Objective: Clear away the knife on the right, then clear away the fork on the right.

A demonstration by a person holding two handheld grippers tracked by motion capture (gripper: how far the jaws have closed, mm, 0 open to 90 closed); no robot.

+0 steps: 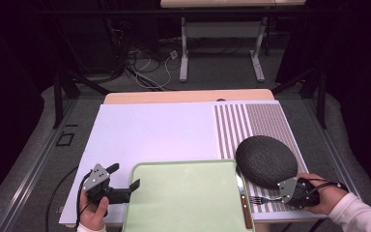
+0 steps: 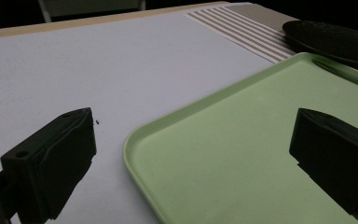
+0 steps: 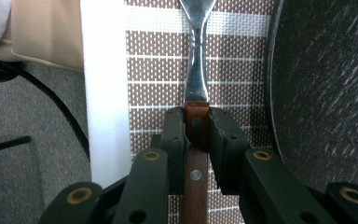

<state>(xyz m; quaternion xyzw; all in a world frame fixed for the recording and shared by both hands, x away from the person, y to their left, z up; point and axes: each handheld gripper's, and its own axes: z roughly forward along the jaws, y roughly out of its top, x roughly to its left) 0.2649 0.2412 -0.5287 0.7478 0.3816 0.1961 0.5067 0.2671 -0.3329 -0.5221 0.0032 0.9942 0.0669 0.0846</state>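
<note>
At the right-hand edge of a pale green tray (image 1: 183,198), the right gripper (image 1: 276,195) has its two black jaws pressed against the brown wooden handle of a fork (image 3: 196,93). Seen along that gripper's own jaws, the pads pinch the handle from both sides just behind the point where wood meets steel, and the metal neck of the fork runs on ahead over a brown-and-white striped placemat (image 3: 158,60). From above, the fork (image 1: 261,199) lies across the near end of that placemat (image 1: 251,125), its prongs pointing toward the tray and stopping just short of a knife (image 1: 244,200) with a wooden handle that rests along the tray's right rim. A dark round plate (image 1: 266,161) sits on the placemat immediately beyond the fork and to the right of the tray's far corner; the gripping hand (image 1: 326,195) holds its tool at the plate's near edge.

Off the tray's left side, the left gripper (image 1: 124,182) is held in the other hand (image 1: 94,215) with its jaws wide apart and nothing between them. One jaw stands over the tray's near left corner (image 2: 135,140), the other over the white board (image 2: 98,65) beside it, and neither appears to touch the rim. The tray is empty.
</note>
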